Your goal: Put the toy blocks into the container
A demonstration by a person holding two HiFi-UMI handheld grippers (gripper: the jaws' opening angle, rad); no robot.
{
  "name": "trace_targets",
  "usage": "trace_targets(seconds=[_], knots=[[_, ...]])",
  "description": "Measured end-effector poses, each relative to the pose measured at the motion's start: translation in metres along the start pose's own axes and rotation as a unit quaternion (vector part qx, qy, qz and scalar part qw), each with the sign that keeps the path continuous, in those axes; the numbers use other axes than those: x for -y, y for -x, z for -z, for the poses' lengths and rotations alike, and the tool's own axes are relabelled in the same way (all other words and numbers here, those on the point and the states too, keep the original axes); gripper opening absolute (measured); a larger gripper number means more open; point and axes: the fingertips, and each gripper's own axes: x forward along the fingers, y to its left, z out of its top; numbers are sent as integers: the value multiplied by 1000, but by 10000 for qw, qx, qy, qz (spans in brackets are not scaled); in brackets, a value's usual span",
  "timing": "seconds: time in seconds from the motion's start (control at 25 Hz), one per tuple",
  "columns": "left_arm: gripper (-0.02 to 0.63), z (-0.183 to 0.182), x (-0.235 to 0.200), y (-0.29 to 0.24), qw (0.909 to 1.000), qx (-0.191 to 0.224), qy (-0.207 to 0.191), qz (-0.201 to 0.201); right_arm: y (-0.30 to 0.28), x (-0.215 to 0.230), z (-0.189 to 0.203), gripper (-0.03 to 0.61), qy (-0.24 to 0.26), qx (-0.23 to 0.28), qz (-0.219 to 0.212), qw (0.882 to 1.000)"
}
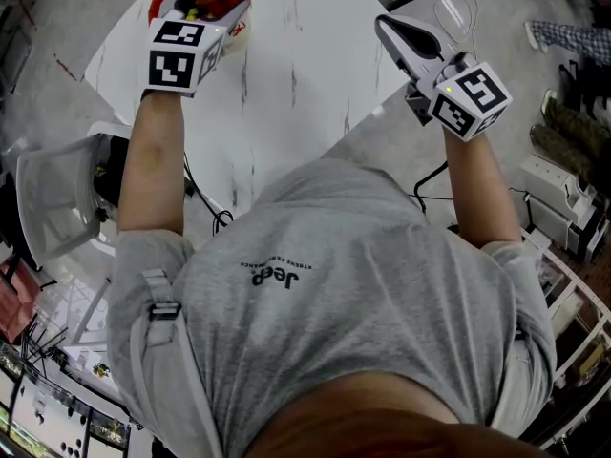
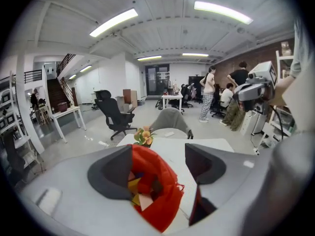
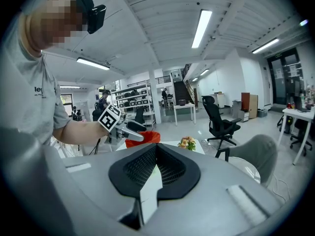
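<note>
Blocks lay inside the red bag, right under the left gripper. Its jaws stood wide apart and held nothing. The right gripper was pinched together, empty too, well off to the bag's right.

White table, black office chair, flowers

- This is an open-plan office with a workshop feel: one wide hall under long ceiling strip lights.
- Black office chairs and white desks stand spread over a polished grey floor.
- People gather at desks near a brick wall.
- Storage shelves and a staircase line the far side.
</note>
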Motion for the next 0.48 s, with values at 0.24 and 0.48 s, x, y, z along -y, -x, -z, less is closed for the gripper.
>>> trace_targets(seconds=[0.24,0.48], knots=[[362,-29,56,-4,9970,352,-155,665,26,3,6,3,-54,110,228,9997],[344,-63,137,-1,9892,629,-400,1258,92,8,8,3,-114,344,649,9972]])
